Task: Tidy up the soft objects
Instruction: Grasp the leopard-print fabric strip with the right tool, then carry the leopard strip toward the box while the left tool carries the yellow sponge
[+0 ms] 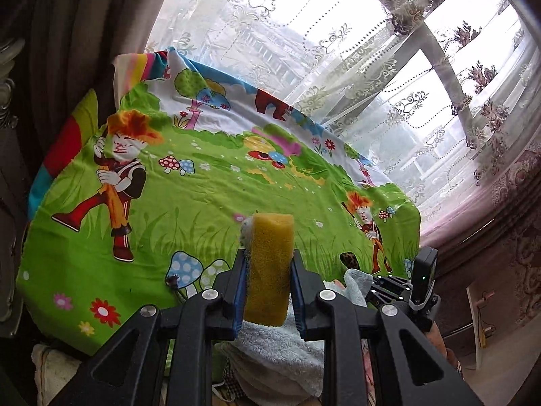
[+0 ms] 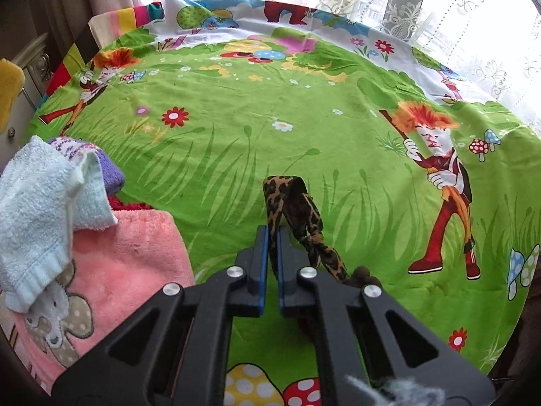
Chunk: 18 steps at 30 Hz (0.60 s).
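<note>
My left tongs (image 1: 267,264) are clamped on the yellow sponge (image 1: 268,267), lifted clear above the cartoon sheet (image 1: 203,182). My right tongs (image 2: 273,237) are pinched on the leopard-print band (image 2: 290,203) at centre. I judge most sorting remains: the blue towel (image 2: 37,203) and pink blanket (image 2: 135,257) sit heaped at 8 o'clock

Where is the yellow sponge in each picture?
Left wrist view: the yellow sponge is low in the middle, squeezed between the left hand-held gripper's fingers.
Right wrist view: only a yellow edge of the sponge peeks in at the far left, upper half.
Shared landmark: the green cartoon sheet with mushrooms and flowers, spread under everything.
</note>
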Available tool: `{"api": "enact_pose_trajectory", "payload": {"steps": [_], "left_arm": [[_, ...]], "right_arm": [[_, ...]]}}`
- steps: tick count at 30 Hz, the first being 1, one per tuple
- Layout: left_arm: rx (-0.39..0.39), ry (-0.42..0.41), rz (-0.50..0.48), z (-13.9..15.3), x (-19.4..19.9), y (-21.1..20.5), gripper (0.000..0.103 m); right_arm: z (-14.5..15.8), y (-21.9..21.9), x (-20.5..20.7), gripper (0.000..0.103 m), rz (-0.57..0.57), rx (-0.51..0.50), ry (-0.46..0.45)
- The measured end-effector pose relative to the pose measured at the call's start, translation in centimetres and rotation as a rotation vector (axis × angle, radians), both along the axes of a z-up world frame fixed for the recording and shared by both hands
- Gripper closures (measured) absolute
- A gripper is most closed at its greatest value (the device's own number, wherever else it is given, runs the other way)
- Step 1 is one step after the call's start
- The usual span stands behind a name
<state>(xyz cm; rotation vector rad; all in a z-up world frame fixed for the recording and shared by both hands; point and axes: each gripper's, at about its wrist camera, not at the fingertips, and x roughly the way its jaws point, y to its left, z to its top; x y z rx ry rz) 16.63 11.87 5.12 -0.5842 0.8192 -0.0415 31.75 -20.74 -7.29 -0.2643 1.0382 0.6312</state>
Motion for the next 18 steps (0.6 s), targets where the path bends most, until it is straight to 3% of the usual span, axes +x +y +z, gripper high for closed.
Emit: {"api": "enact_pose_trajectory", "payload": {"steps": [7,18], "left_arm": [[-0.033,-0.032,-0.054,1.1,-0.8,-2.1,0.079],[-0.102,-0.044,-0.338,1.7,-2.6,-13.2,0.079]], "right_arm": [[4.0,-3.2,-1.5,0.096,-0.055,0.073,-0.029],[8.9,-11.0,-7.0,0.096,-0.158,0.131,-0.071]]}}
